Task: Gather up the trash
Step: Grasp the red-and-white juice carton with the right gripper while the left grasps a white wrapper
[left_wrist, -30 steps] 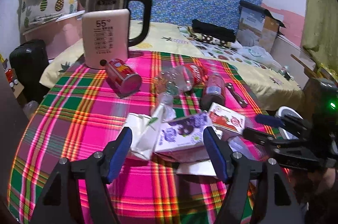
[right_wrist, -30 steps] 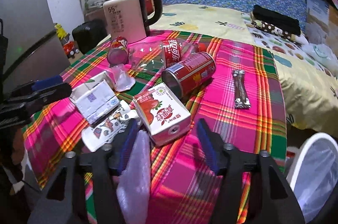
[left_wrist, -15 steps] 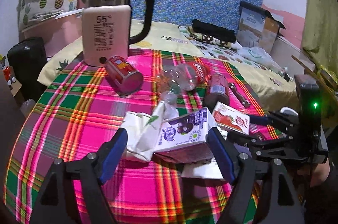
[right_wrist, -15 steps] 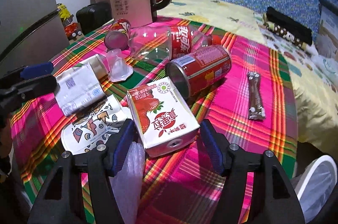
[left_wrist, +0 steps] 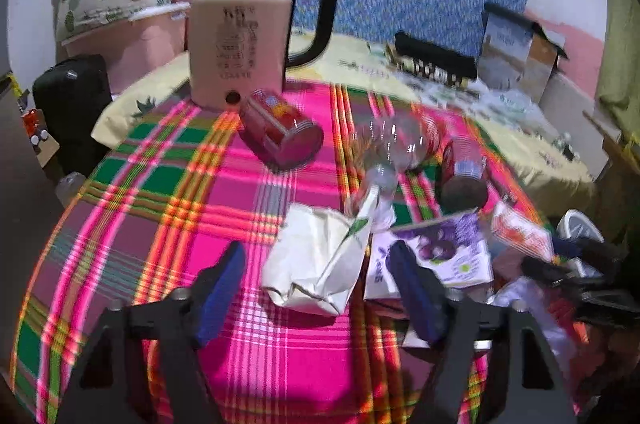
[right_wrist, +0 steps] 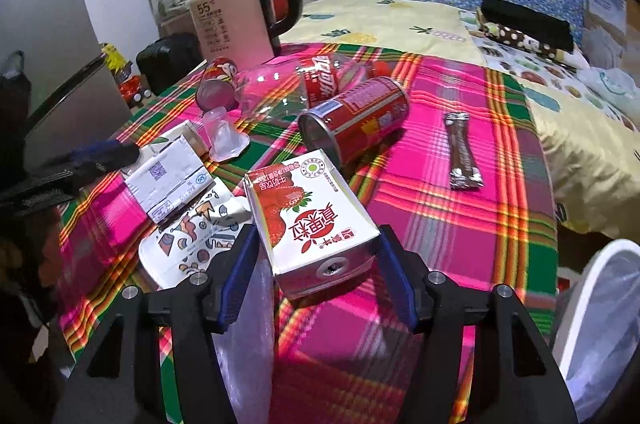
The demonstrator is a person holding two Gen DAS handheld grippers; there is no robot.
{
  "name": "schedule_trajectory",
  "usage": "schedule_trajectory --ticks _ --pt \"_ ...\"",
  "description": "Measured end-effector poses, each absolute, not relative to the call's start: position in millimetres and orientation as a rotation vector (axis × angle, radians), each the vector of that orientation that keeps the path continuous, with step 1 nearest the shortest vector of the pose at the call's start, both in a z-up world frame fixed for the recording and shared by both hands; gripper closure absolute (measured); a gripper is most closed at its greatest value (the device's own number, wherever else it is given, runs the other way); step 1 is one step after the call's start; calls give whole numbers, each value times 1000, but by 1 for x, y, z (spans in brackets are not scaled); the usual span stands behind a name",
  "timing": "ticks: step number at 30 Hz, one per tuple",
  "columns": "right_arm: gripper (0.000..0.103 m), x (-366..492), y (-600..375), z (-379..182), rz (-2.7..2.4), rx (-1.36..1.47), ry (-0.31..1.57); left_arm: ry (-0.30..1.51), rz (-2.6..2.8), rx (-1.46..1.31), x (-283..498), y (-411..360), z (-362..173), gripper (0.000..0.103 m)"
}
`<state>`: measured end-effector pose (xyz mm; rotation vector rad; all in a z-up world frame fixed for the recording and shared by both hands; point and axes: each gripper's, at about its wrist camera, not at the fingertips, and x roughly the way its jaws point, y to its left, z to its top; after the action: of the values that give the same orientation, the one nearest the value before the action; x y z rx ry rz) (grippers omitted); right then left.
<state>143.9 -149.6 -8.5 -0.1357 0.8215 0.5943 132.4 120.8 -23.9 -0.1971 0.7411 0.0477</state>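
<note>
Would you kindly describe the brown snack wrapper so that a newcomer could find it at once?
Start at the plaid tablecloth and go to its side nearest the yellow bedspread. Just beyond the big red can lying on its side, the brown snack wrapper lies flat and alone. It is the only long, thin, dark strip with crimped silver ends.

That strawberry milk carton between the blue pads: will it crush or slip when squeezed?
The strawberry carton looks empty, its straw hole open, so probably light. Thin card walls would likely dent under the right gripper. Its flat sides should not roll, though the glossy print may slide slightly.
</note>
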Motion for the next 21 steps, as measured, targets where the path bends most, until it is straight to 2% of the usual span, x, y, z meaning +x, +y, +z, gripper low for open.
schedule_trajectory --ticks 6,21 --pt "42 141 -156 -2 565 -110 799 753 32 -156 133 109 -27 72" --pt "42 118 -178 16 522 -45 732 695 52 -140 101 97 3 77"
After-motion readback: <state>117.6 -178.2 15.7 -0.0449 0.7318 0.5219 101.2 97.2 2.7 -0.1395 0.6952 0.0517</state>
